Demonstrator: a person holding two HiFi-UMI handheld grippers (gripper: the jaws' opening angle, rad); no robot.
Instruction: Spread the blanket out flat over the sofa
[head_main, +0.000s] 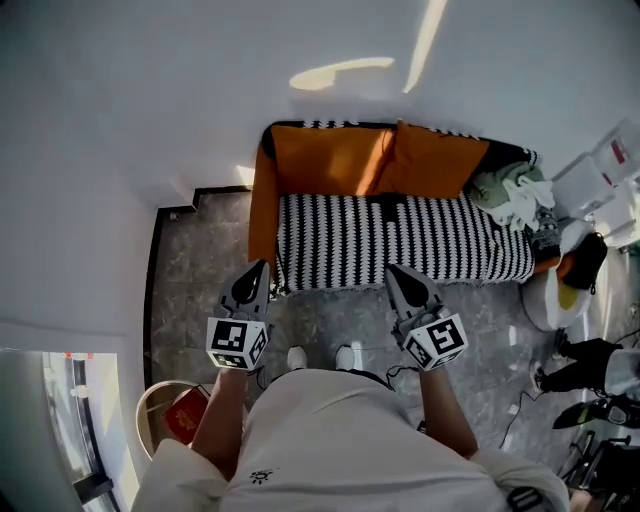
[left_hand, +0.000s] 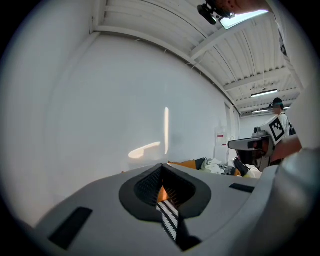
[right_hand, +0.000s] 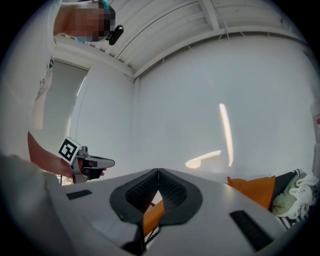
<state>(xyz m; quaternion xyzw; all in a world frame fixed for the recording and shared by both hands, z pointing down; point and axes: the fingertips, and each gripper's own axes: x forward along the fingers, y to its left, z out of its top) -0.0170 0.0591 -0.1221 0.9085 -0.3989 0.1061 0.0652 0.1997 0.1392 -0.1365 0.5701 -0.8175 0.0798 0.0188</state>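
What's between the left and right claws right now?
In the head view, the striped blanket's front hem runs between the left claw and the right claw, both shut on it. Nearer the person are bare floor and white shoes.

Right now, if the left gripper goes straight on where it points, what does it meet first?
Likely the white wall behind the sofa: the left gripper, shut on the blanket, looks over the cushions. Depth unclear.

The zigzag blanket (head_main: 400, 240) (black-and-white, orange beneath) lies across the sofa (head_main: 264, 200) seat. Its near edge overhangs the sofa's front.
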